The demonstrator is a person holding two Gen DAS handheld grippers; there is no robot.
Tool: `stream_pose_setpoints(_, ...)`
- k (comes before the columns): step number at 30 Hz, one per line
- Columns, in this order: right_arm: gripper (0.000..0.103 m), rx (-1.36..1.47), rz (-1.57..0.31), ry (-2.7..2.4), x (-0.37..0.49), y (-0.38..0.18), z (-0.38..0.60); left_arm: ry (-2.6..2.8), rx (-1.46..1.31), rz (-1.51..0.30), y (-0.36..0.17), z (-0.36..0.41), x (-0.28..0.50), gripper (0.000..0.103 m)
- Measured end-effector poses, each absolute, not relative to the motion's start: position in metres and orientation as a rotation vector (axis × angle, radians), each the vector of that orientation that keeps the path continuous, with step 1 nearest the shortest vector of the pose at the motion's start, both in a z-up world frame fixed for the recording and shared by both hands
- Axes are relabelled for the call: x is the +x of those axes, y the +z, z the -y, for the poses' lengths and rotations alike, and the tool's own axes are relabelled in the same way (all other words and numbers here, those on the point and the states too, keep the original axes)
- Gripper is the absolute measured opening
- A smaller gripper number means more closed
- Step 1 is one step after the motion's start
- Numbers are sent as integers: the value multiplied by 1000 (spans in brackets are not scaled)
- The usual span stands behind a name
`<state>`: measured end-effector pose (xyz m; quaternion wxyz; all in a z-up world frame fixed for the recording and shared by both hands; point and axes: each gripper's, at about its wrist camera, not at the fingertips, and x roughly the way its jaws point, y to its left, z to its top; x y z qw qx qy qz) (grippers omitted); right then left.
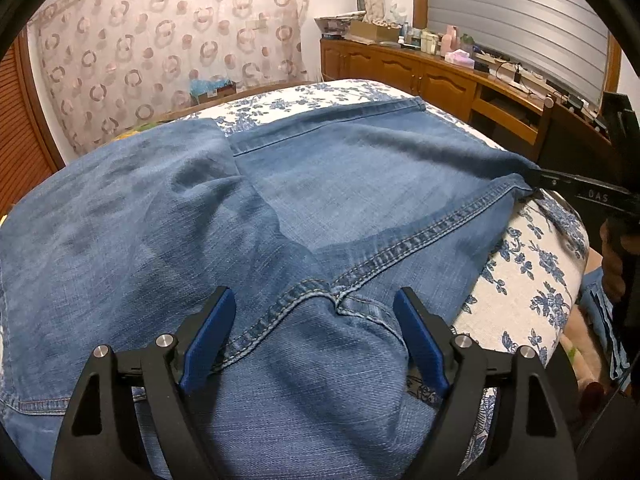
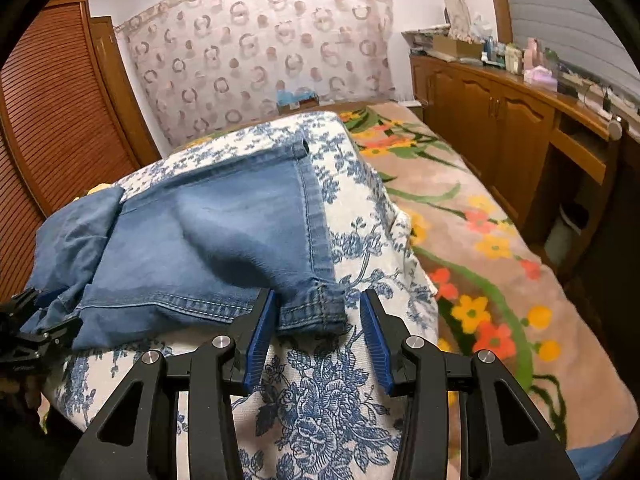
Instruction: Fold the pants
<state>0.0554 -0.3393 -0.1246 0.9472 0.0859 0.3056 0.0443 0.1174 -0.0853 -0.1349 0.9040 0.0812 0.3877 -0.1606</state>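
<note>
Blue jeans point(image 1: 248, 216) lie spread on a blue-flowered white cover point(image 1: 528, 280). My left gripper point(image 1: 318, 300) is open, its blue pads on either side of the crotch seam point(image 1: 334, 288), just above the denim. In the right wrist view the jeans point(image 2: 208, 240) lie folded over. My right gripper point(image 2: 318, 300) is open, and the hemmed corner of a leg point(image 2: 320, 312) lies between its fingers. The right gripper also shows in the left wrist view point(image 1: 536, 182) at that corner. The left gripper shows at the left edge of the right wrist view point(image 2: 36, 320).
A flowered blanket point(image 2: 480, 248) covers the bed to the right of the cover. A wooden cabinet point(image 2: 500, 128) with bottles and boxes stands along the right wall. A patterned curtain point(image 1: 168, 48) hangs behind. Louvred wooden doors point(image 2: 52, 128) are at the left.
</note>
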Motion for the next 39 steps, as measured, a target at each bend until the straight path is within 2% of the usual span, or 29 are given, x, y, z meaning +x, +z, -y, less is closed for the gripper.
stream_pose_setpoints(4, 42, 177, -615, 105, 56, -122, 338, -335, 161, -806, -134, 84, 117, 82)
stream_pose_setpoints(5, 33, 181, -617, 124, 57, -122, 337, -339, 152, -808, -131, 83, 116, 82)
stream_pose_setpoints(6, 29, 177, -622, 134, 58, -122, 336, -344, 142, -808, -128, 82, 116, 82)
stream_pose_setpoints(7, 18, 166, -626, 136, 58, -122, 333, -353, 128, -806, -124, 79, 114, 82)
stream_pose_setpoints(8, 13, 153, -629, 151, 59, -121, 331, -356, 119, -803, -121, 77, 113, 82)
stream_pose_setpoints(11, 11, 133, -615, 187, 58, -114, 327, -350, 107, -780, -109, 70, 108, 82)
stream_pose_setpoints(19, 11, 84, -495, 320, 53, -51, 300, -313, 71, -703, -82, 37, 90, 82)
stream_pose_setpoints(28, 11, -54, -350, 558, 54, 28, 211, -223, 17, -650, -63, -17, 76, 82)
stream_pose_setpoints(35, 11, -125, -354, 717, 65, 42, 154, -162, -26, -637, -62, -51, 64, 82)
stream_pose_setpoints(36, 12, -129, -375, 737, 71, 39, 148, -156, -29, -638, -63, -54, 63, 82)
stream_pose_setpoints(39, 26, -163, -440, 749, 90, 24, 133, -138, -46, -645, -67, -62, 63, 82)
